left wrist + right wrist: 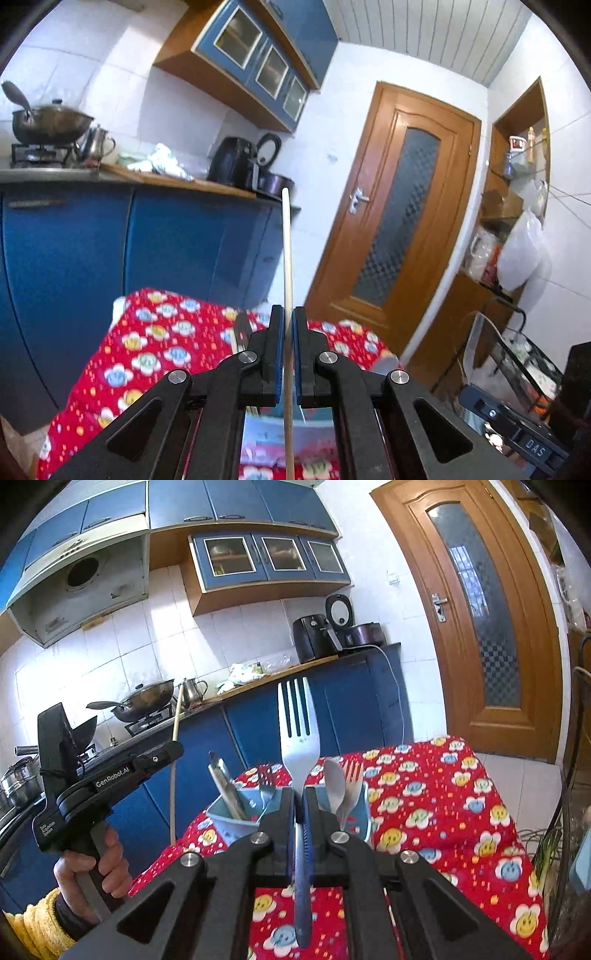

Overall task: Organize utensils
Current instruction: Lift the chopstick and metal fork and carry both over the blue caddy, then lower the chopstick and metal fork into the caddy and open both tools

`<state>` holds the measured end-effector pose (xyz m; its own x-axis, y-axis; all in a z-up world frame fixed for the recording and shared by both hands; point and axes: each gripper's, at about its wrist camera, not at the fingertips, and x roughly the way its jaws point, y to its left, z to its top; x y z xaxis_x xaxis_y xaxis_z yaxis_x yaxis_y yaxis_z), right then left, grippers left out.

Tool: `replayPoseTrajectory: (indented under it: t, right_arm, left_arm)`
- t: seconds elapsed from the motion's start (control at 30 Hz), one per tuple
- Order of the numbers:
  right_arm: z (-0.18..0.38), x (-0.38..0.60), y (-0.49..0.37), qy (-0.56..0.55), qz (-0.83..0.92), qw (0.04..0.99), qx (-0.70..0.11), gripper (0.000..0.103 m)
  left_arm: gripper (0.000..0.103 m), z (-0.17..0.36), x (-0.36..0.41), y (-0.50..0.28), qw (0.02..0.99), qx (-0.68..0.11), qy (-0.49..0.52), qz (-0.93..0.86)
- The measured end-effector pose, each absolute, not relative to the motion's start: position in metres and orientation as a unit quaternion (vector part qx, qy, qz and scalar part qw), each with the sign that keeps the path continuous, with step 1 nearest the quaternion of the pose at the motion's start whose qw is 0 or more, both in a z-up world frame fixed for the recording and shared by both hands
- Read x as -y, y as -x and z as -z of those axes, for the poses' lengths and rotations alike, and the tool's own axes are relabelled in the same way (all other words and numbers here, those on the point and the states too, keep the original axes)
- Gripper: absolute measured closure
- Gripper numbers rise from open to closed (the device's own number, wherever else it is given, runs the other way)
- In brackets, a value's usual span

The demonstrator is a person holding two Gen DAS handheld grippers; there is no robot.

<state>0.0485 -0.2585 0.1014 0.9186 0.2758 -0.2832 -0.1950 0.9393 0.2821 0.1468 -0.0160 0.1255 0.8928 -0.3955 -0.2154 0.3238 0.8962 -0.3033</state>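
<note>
My left claw (288,321) clamps a pale chopstick (286,251) upright; my right claw (300,805) clamps a white fork (298,734), tines up — both held above the red tablecloth (443,812), near the blue utensil holder (231,821).

A wooden door (391,221) with a patterned glass pane stands shut; blue wall cabinets (273,559) hang above a white tiled wall; a wok (147,699) sits on the stove beside a metal kettle (192,690); a black air fryer (309,638) stands further along.
</note>
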Motion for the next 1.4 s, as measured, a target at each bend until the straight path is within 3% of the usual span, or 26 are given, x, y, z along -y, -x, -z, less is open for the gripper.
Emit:
replayPoseTrajectory:
  t: [0.7, 1.1, 1.23, 1.3, 1.4]
  right_arm:
    - [-0.098, 0.265, -0.120, -0.113, -0.090, 0.984, -0.105, 0.097]
    - [-0.072, 0.256, -0.136, -0.081, -0.087, 0.982, -0.149, 0.096]
    - [-0.074, 0.255, -0.134, -0.085, -0.089, 0.980, -0.156, 0.078]
    - [-0.077, 0.255, -0.131, -0.088, -0.089, 0.980, -0.153, 0.077]
    - [-0.083, 0.255, -0.122, -0.090, -0.089, 0.981, -0.146, 0.073]
  left_arm:
    - [0.099, -0.085, 0.040, -0.183, 0.988, -0.056, 0.102, 0.103]
    - [0.098, -0.072, 0.052, -0.182, 0.989, -0.072, 0.072, 0.106]
    - [0.081, -0.074, 0.051, -0.179, 0.989, -0.081, 0.072, 0.103]
    - [0.068, -0.076, 0.049, -0.175, 0.988, -0.086, 0.074, 0.106]
    - [0.065, -0.081, 0.048, -0.169, 0.987, -0.091, 0.074, 0.110]
